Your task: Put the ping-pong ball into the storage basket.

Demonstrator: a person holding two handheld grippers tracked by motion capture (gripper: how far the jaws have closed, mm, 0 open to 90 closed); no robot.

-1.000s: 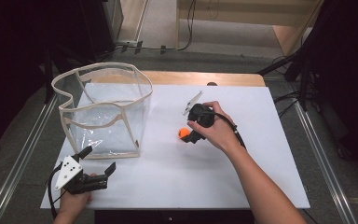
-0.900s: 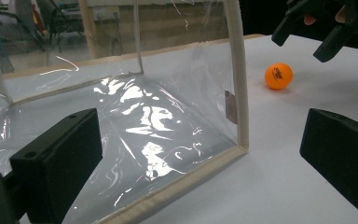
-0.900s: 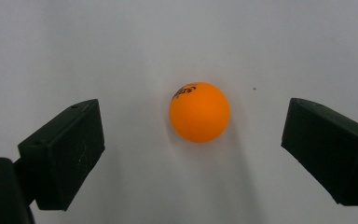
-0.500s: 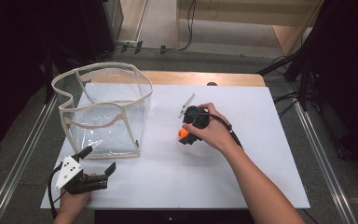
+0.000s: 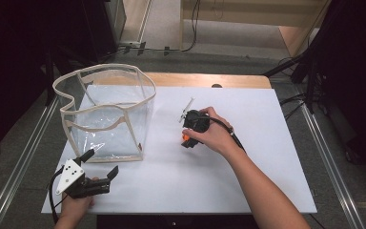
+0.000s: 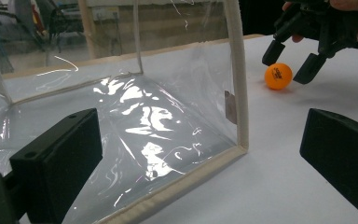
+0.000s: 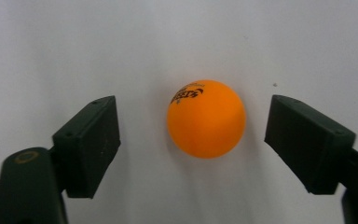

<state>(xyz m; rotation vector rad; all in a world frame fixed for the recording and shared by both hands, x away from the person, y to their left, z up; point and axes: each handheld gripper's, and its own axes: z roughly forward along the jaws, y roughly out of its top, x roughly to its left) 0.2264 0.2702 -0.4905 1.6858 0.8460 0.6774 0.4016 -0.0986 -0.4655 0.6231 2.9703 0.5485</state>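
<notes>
High view: at frame centre, the right gripper (image 5: 187, 139) straddles the small orange plastic ball (image 5: 186, 137) on the white table (image 5: 267, 157); the grasp is judged about to begin.

Left gripper view: the left gripper (image 6: 200, 154), fingers wide, faces the clear plastic box (image 6: 158, 116).

Right gripper view: fingers wide apart flank the ball, untouched; closing squarely comes next, as it may roll.
</notes>
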